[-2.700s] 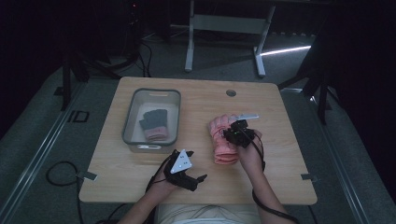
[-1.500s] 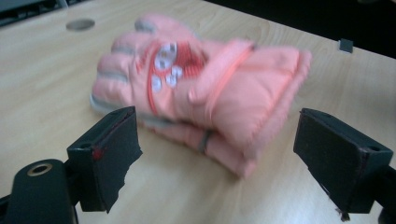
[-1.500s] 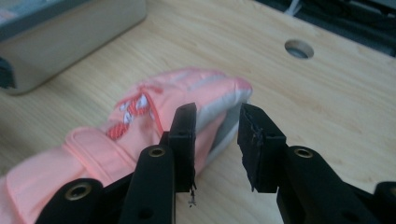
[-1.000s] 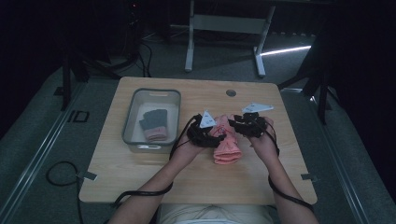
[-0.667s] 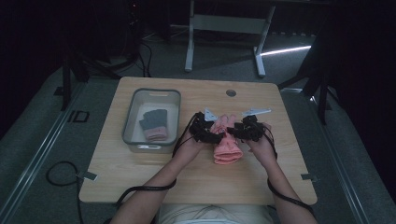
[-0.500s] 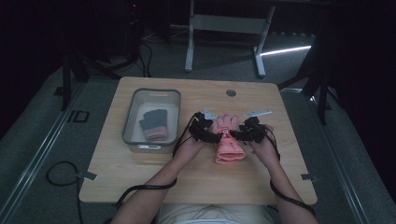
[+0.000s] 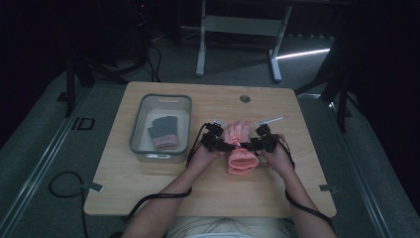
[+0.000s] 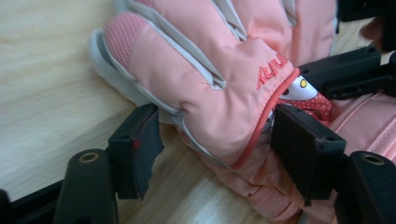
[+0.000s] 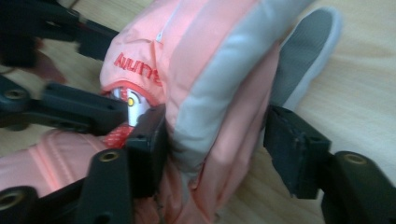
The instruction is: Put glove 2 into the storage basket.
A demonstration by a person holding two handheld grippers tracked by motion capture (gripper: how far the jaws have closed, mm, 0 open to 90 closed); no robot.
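Item before you: one pink padded glove, grey-white piping and a grey palm side, red embroidered lettering and a small cartoon patch with red dotted fabric near the wrist. You find it lying flat on the table's middle, slightly right of centre, fingers pointing far and the ribbed cuff toward you.

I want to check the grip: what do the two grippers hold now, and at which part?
Both straddle the pink glove at its middle, left gripper and right gripper on opposite edges. Jaws have just been closing; a firm hold cannot be told.
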